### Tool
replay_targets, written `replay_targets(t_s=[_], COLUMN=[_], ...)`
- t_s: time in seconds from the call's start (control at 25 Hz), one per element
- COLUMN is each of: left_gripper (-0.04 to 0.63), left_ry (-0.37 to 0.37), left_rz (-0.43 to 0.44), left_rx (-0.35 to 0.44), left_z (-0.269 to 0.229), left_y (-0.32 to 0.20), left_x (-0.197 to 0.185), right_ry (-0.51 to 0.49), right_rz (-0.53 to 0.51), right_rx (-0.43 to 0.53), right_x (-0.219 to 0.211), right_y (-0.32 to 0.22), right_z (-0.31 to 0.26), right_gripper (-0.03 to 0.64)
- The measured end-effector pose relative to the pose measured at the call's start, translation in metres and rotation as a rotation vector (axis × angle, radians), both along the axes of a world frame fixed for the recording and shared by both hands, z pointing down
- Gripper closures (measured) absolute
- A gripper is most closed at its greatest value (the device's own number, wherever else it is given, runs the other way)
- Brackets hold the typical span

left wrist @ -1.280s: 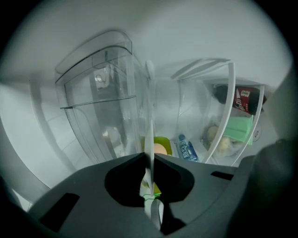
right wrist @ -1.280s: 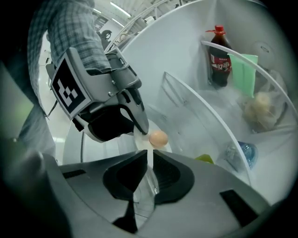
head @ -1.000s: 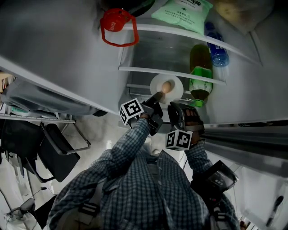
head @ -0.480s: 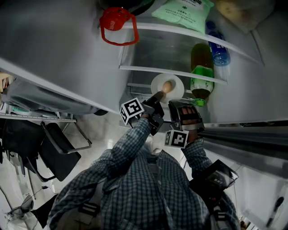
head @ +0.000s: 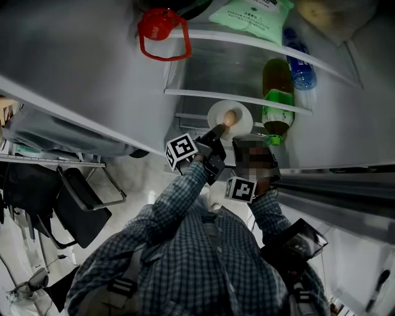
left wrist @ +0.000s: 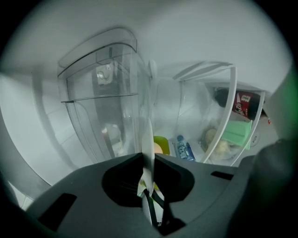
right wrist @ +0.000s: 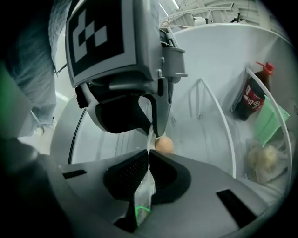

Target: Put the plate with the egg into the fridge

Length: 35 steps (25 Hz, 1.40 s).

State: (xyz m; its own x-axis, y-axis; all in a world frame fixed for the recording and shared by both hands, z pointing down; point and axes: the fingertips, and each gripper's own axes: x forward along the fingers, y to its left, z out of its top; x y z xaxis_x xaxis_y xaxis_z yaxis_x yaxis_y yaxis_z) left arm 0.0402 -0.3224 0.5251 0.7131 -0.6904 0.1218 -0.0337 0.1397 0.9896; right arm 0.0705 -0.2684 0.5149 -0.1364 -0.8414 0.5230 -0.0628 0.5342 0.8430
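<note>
A white plate (head: 241,113) with a brown egg (head: 229,117) on it is held at the front of a fridge shelf (head: 203,94). My left gripper (head: 217,131) is shut on the plate's near-left rim. My right gripper (head: 242,141), partly under a mosaic patch, grips the near-right rim. In the left gripper view the plate (left wrist: 147,144) runs edge-on between the shut jaws of the left gripper (left wrist: 148,160). In the right gripper view the right gripper (right wrist: 148,155) pinches the rim, the egg (right wrist: 164,144) sits just beyond, and the left gripper (right wrist: 151,124) clamps from above.
A green-capped amber bottle (head: 275,92) stands just right of the plate, a blue water bottle (head: 297,65) above it. A red-handled lid (head: 160,34) and a green bag (head: 250,17) sit higher up. A cola bottle (right wrist: 251,95) stands in the door rack. A chair (head: 80,207) stands at left.
The plate and both grippers have edged a little farther toward the fridge shelf. Both grips on the rim are unchanged.
</note>
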Motion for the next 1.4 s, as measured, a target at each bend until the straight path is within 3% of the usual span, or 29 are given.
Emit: replay_targets(t_s=[0.44, 0.84, 1.16, 1.4], left_gripper=[0.561, 0.512, 0.494, 0.494], left_ry=[-0.010, -0.011, 0.008, -0.034], left_rz=[0.007, 0.023, 0.090, 0.132], left_rx=[0.029, 0.069, 0.080, 0.101], left_z=[-0.005, -0.012, -0.014, -0.018], left_y=[0.001, 0.004, 0.023, 0.043], left_x=[0.000, 0.000, 0.008, 0.004], right_ry=[0.017, 0.010, 0.042, 0.036], right_rz=[0.022, 0.039, 0.060, 0.063], right_rx=[0.004, -0.002, 0.001, -0.005], right_x=[0.003, 0.004, 0.011, 0.010], right_y=[-0.003, -0.006, -0.015, -0.025], right_z=[-0.002, 0.000, 0.004, 0.008], right_gripper=[0.597, 0.598, 0.597, 0.597])
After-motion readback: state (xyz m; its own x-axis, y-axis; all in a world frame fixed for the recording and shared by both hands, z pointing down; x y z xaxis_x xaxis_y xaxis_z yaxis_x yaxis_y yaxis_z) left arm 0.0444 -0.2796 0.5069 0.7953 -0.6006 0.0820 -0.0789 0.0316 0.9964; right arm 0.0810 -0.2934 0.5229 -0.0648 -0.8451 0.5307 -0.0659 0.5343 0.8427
